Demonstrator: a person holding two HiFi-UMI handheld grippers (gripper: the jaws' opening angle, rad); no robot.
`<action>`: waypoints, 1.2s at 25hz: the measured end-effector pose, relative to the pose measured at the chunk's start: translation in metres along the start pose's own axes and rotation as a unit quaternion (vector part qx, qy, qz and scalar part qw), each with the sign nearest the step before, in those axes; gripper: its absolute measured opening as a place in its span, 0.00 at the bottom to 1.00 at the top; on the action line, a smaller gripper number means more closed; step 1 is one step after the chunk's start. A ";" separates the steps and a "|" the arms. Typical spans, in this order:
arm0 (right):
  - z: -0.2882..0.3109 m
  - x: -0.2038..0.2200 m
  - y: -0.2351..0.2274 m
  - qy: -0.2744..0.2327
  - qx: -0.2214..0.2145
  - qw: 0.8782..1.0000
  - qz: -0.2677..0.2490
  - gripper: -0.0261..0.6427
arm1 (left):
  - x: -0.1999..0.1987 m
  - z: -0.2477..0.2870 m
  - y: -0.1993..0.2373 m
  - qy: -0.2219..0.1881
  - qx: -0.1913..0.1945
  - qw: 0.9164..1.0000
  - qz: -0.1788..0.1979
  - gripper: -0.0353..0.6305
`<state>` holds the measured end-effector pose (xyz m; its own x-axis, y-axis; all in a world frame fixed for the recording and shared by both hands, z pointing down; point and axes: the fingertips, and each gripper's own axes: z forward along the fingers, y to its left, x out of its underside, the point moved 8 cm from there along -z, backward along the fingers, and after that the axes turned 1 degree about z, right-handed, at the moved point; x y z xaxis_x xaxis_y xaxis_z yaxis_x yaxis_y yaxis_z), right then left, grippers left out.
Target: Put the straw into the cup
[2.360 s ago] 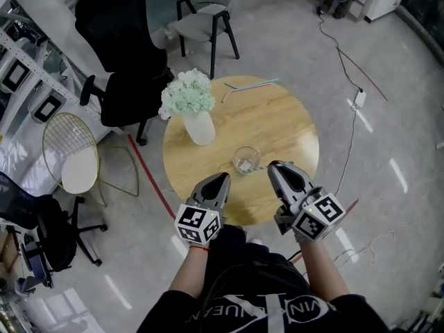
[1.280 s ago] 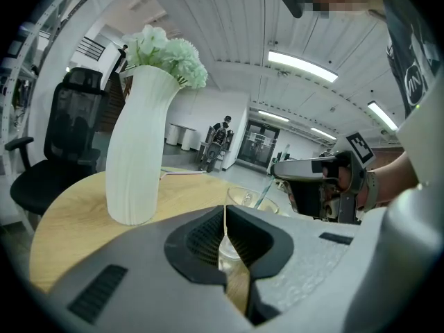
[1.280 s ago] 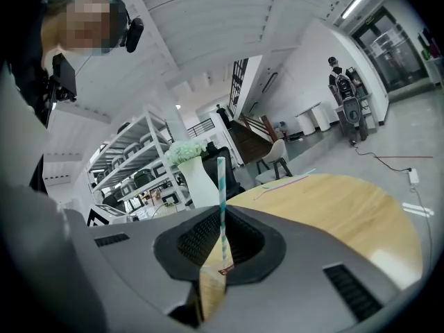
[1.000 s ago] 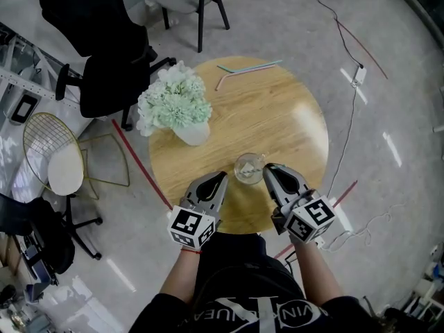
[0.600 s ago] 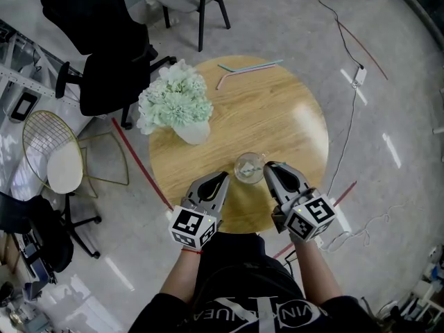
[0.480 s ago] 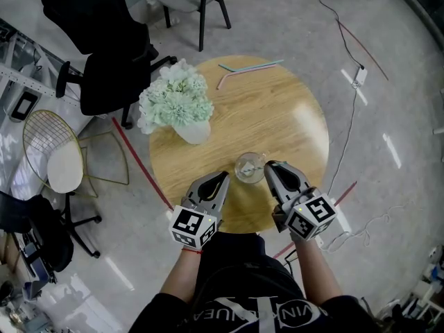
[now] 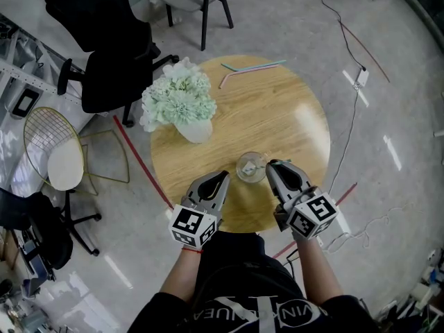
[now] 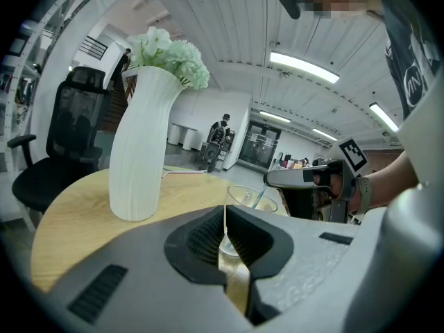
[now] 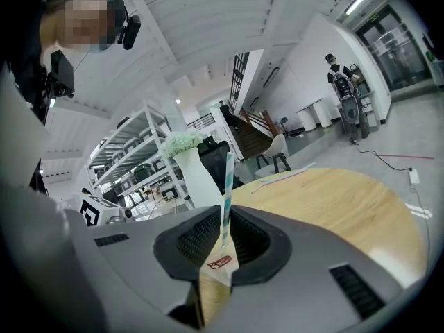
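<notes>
Teal-white striped straw (image 9: 226, 186), clear cup (image 7: 250, 166)

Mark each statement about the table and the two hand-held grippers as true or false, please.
1. The right hand-held gripper is shut on a blue-and-white striped straw. True.
2. The left hand-held gripper grips the clear glass cup. False: its jaws are together and empty; the cup stands beyond them.
3. The white ribbed vase lies on its side. False: it stands upright.
4. Loose straws lie near the round wooden table's far edge. True.
</notes>
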<state>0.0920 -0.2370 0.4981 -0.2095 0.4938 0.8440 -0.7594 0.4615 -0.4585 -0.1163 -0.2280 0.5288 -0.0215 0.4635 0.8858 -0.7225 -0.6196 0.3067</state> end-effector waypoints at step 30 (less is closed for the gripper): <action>-0.033 0.016 0.010 0.008 0.017 0.999 0.039 0.13 | 0.005 -0.028 -0.020 -0.013 -0.011 1.000 -0.004 0.08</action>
<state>0.1016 -0.2003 0.4983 -0.2587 0.5388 0.8018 -0.7618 0.3965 -0.5122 -0.1210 -0.1955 0.5171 0.0027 0.4511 0.8925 -0.7370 -0.6023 0.3066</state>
